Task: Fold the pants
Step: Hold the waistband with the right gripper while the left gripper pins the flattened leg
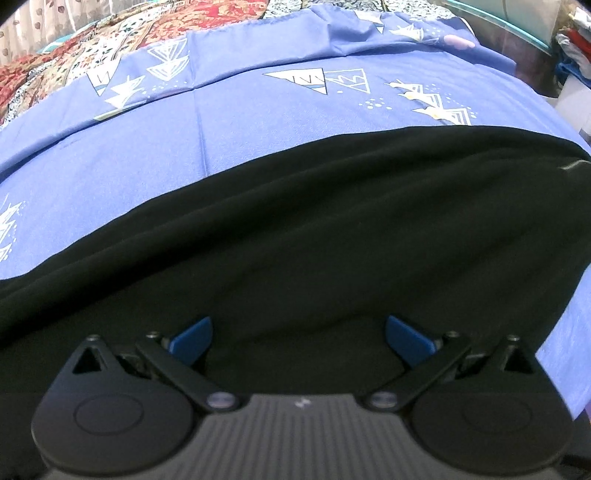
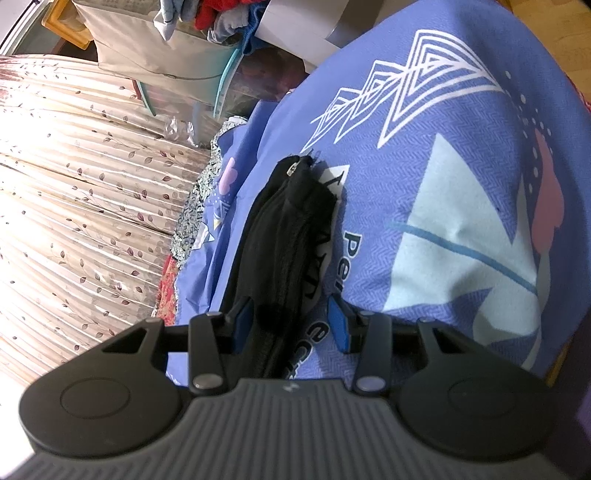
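Left wrist view looks steeply down on the black pants [image 1: 314, 229], which lie spread as a broad dark band across the lower half of the picture, on a periwinkle-blue bedsheet [image 1: 229, 125] printed with white triangles. The left gripper [image 1: 299, 338] hangs over that cloth with its jaws released as wide as they go; the blue fingertips [image 1: 194, 338] stand far apart at seven and five o'clock, and nothing is pinched between them, only the flat cloth below. A red patchwork quilt [image 1: 74, 48] shows past the sheet's far edge at eleven o'clock, and a heap of clothes [image 1: 572, 40] sits at two o'clock.

Right wrist view is rolled on its side. Here the pants [image 2: 284, 229] appear edge-on as a stack of folded black layers running from the picture's centre down to six o'clock, with a small zipper pull [image 2: 293, 168] at the far end. The right gripper [image 2: 291, 325] has its jaws about half closed with the stack between them. The left pad sits against the cloth; a strip of sheet shows between the cloth and the right pad [image 2: 340, 325], so whether it truly clamps the pants I cannot tell. The same sheet [image 2: 461, 221] fills three o'clock, a leaf-print curtain [image 2: 74, 184] fills nine o'clock, and piled laundry [image 2: 221, 18] lies at twelve.
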Tool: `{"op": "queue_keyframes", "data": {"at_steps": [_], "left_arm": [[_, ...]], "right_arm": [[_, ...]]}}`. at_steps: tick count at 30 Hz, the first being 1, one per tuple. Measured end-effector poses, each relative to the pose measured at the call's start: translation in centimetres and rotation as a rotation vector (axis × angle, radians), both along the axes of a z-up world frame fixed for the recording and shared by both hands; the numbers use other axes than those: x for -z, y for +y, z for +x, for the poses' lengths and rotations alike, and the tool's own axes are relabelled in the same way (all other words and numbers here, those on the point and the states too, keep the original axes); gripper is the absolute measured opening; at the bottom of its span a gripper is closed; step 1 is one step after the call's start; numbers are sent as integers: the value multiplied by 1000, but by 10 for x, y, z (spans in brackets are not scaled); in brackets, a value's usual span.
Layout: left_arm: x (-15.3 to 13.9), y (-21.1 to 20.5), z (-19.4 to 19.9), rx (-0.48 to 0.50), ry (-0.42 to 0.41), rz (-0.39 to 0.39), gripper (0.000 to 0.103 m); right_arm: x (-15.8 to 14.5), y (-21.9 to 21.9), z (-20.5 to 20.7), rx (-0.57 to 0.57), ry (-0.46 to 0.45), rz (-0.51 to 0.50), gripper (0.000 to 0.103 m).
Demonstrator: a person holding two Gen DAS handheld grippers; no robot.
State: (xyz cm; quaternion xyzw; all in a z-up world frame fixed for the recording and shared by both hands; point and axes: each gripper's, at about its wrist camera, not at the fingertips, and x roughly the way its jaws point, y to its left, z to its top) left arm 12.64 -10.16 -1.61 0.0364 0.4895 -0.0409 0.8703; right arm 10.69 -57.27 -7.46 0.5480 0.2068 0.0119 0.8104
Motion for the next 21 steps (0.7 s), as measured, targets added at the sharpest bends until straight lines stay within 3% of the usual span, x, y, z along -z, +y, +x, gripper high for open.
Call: {"op": "queue_keyframes", "data": {"at_steps": [21], "left_arm": [[1,-3,5,-10,9,-4,103]], "right_arm": [[-9,2,7,20,39,-24,52]]}}
